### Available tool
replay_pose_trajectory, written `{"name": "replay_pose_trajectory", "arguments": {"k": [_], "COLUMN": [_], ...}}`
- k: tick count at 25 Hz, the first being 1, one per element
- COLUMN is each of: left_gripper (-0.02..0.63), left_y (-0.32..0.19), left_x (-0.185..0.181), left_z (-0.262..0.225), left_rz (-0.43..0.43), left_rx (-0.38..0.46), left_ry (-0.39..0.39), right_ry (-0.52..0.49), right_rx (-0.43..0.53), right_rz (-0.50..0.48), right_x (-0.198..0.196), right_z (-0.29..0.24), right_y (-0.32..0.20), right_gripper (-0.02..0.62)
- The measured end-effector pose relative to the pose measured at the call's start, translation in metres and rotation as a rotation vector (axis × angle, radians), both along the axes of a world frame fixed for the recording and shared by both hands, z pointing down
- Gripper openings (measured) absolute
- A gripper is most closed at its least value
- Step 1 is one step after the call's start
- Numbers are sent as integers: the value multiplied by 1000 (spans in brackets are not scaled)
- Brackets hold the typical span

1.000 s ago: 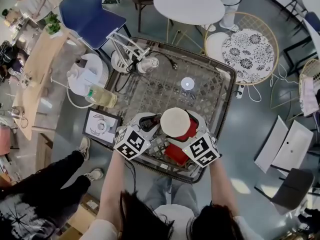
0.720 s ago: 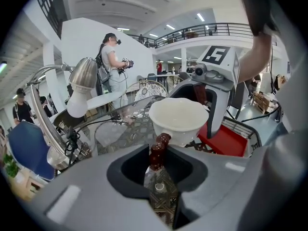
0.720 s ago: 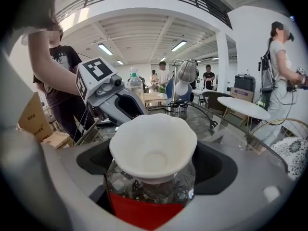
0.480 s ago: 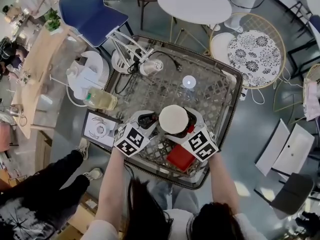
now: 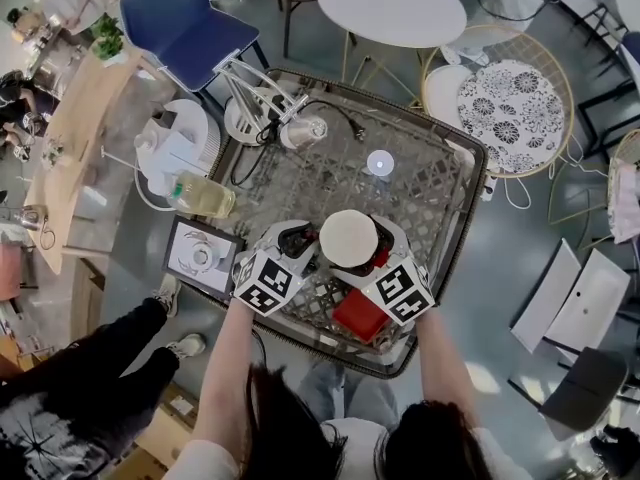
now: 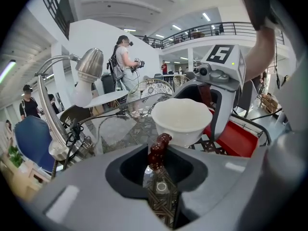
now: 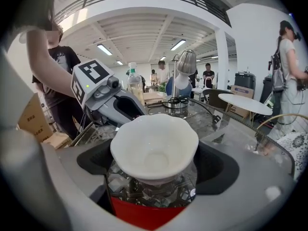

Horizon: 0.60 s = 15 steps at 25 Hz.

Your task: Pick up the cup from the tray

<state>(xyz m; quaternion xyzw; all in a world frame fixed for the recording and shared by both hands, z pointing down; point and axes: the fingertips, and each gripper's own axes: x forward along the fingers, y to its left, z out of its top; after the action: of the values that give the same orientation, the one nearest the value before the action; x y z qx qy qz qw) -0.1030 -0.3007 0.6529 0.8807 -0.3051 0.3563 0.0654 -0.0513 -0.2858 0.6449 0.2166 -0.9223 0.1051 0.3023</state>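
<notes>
Cup [image 7: 154, 146]: apparently lifted off red tray [image 7: 144, 215].
Right gripper [image 7: 154, 159]: your fingers clamp its sides for carrying.
Left gripper [image 6: 161, 163]: fingers narrow, pinching dark red piece [image 6: 158, 150], likely steadying.

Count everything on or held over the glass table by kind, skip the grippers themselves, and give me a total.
cup, in the right gripper: 1
red tray: 1
desk lamp: 1
small round white disc: 1
dark red lump, in the left gripper: 1
Total: 5
</notes>
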Motion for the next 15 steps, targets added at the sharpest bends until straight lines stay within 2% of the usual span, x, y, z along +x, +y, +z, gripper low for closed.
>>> {"name": "replay_pose_trajectory", "arguments": {"k": [4,7,12,15], "left_gripper": [95,106,106,124], "left_y": [-2,-2,0,1], "left_x": [0,-7,-13,-19], "left_z": [-2,-2,-7,-10], "left_rz": [-23,-48,-61,-117], "left_rx": [13,24,22,25], "left_ry": [13,-9,-51,-83], "right_ry": [-5,-55,-60,-150], "right_rx": [-3,-20,15,1], "right_rz": [11,35,40,129], "right_x": [2,2,11,22], "right_z": [-4,-14,-31,-42], "right_y": [-1,0,3,2], "right_gripper": [526,514,514,510]}}
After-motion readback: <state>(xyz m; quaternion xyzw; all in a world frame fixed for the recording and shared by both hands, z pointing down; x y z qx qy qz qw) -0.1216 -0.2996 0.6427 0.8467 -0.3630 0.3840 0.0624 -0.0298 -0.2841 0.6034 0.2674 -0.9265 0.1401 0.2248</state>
